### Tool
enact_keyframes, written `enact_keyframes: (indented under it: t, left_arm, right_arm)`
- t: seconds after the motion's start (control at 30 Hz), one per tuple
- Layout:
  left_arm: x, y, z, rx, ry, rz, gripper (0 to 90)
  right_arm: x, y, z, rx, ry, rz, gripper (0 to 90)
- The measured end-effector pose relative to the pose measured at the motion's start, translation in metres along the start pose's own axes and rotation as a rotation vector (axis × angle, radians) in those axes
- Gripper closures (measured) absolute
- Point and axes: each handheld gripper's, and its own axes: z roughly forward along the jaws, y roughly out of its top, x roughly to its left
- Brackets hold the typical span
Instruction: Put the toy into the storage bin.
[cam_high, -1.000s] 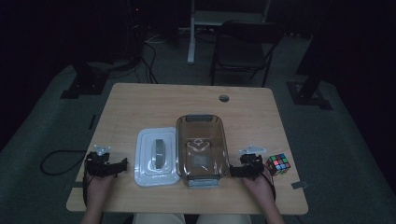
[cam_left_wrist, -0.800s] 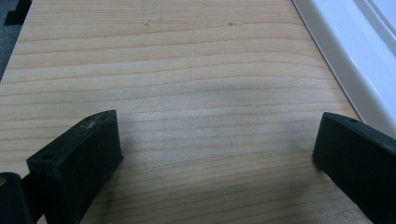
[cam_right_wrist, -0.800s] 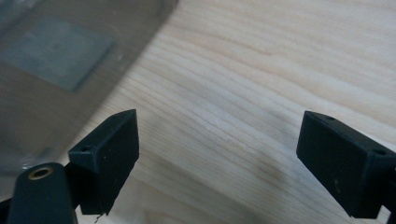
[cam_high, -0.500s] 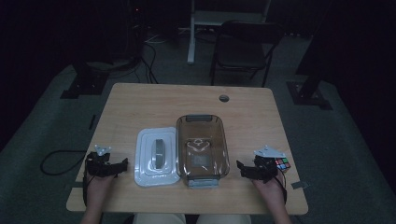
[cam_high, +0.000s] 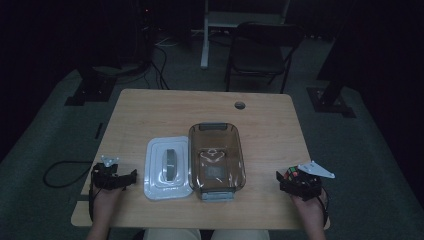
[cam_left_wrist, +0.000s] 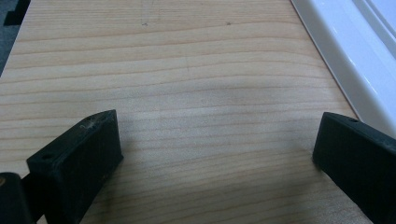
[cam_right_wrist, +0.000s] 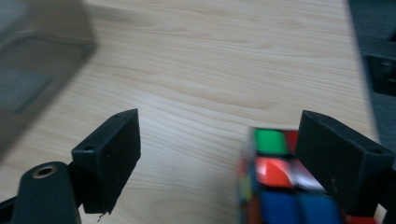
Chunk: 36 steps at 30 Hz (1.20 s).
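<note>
At about four o'clock on the surface (cam_high: 150, 110), close to its near right corner, the puzzle cube (cam_right_wrist: 285, 186) sits just inside the right claw (cam_right_wrist: 224, 154). The jaws stand wide apart; one of them is right against the cube's side, while the other has bare wood in front of it, so nothing is gripped yet. The cube looks blurred in the right gripper view, and I cannot tell whether the jaw actually touches it.

Over at eight o'clock the left claw (cam_left_wrist: 215, 149) rests low over the wood, jaws spread and empty, with the white lid (cam_high: 167, 167) just beside it. The brown see-through box (cam_high: 216, 155) stands at the centre, touching the lid's edge.

To my eye the cube is light and rigid, with smooth plastic faces that could slide or twist under pressure. I'd take it across two opposite flat faces, square-on at mid-height, not by a corner, so its layers don't rotate.
</note>
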Motion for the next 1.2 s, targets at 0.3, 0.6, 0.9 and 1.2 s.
enact_keyframes:
  t: [0.3,0.6,0.9,1.2]
  left_arm:
    - [0.0,0.0,0.0,0.0,0.0,0.0,1.9]
    - [0.0,0.0,0.0,0.0,0.0,0.0,1.9]
    - [0.0,0.0,0.0,0.0,0.001,-0.001,1.9]
    - [0.0,0.0,0.0,0.0,0.002,-0.002,1.9]
  right_arm:
    - [-0.03,-0.016,-0.002,0.004,-0.06,0.065,14.5]
    - [-0.037,-0.032,0.011,0.062,-0.042,0.104,14.5]
    - [-0.038,-0.04,0.021,0.123,-0.028,0.108,20.0]
    - [-0.033,-0.04,0.025,0.161,-0.055,0.074,26.3]
